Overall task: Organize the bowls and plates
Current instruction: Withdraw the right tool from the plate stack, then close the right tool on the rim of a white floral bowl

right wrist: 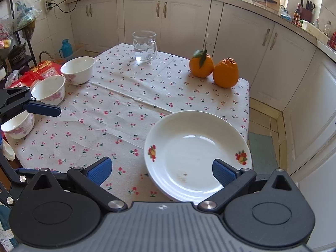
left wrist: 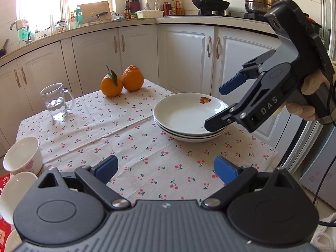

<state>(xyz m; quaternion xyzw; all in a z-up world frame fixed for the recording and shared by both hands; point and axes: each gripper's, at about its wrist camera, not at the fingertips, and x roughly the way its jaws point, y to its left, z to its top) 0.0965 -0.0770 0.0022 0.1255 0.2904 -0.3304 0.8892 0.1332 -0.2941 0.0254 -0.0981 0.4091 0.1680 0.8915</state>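
A stack of white deep plates (left wrist: 180, 113) with fruit decals sits on the cherry-print tablecloth near the table's right edge, and fills the lower right of the right wrist view (right wrist: 189, 147). My right gripper (right wrist: 161, 168) hovers open just above the stack's near rim, with nothing between its blue pads. The left wrist view shows it from the side (left wrist: 216, 107), a hand on its grip. My left gripper (left wrist: 166, 168) is open over bare cloth and holds nothing. White bowls with pink flowers (right wrist: 77, 69) (right wrist: 50, 90) (right wrist: 19, 126) line the table's left side (left wrist: 23, 157).
A glass mug of water (right wrist: 145, 46) and two oranges (right wrist: 214, 71) stand at the far side of the table. A red packet (right wrist: 40, 71) lies beyond the bowls. White kitchen cabinets (left wrist: 184, 52) surround the table, and tiled floor drops away past its right edge.
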